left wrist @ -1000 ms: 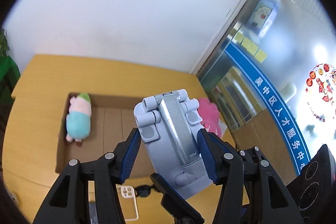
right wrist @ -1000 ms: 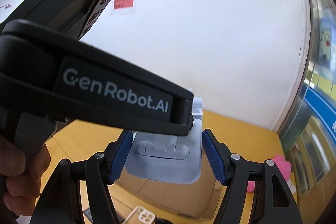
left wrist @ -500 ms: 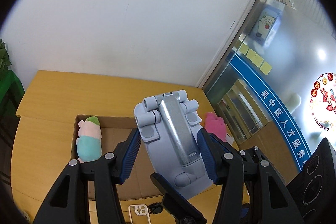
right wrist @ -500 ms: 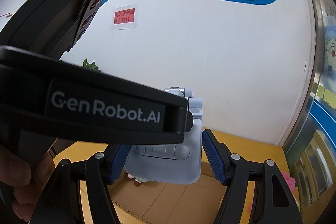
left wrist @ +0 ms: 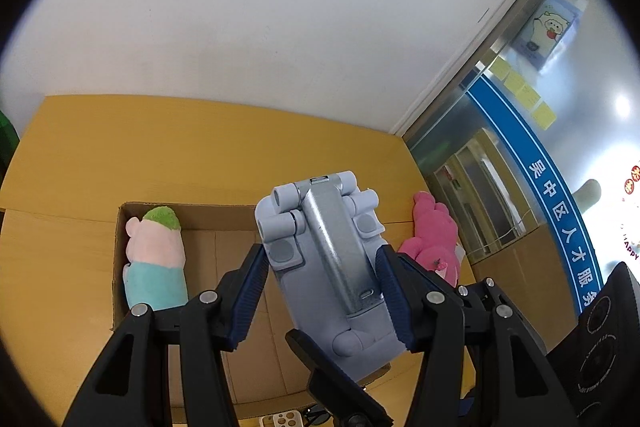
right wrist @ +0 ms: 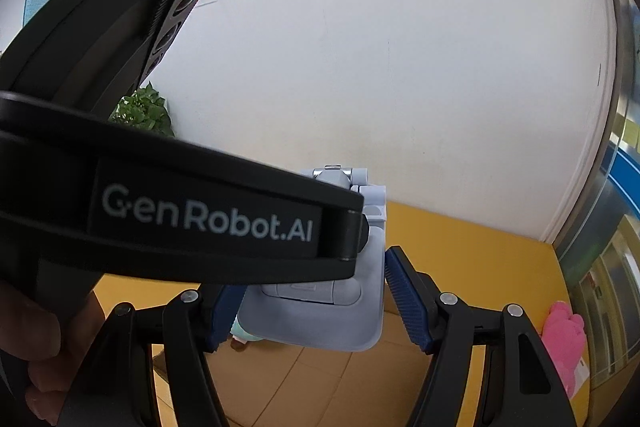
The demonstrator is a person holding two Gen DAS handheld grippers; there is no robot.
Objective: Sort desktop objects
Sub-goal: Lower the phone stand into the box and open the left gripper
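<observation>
Two grippers carry one folded stand above the open box

Both grippers hold the same thing: a pale blue-grey folded stand [left wrist: 328,267], probably a phone holder. In the left wrist view the left gripper [left wrist: 320,291] has its jaws half spread and pressed on the two long sides of the stand, so the long axis of the stand runs forward, away from the camera, with the hinge end farthest. In the right wrist view the right gripper [right wrist: 312,307] has its jaws set wider. The right blue pad [right wrist: 406,301] seems just beside the edge of the stand, and the left one is partly hidden by the black body of the other gripper, so I cannot tell if this grip is firm.

The stand hangs directly over the cardboard box [left wrist: 120,267], which is open and stands on the yellow surface [left wrist: 200,147]. Inside the box, at its left wall, lies one plush toy [left wrist: 154,259] in pink, green and turquoise; the rest of the floor looks free. A pink plush [left wrist: 434,239] lies outside, just beside the right wall of the box.

My judgement: the stand goes down to the free floor, right of the toy.
</observation>
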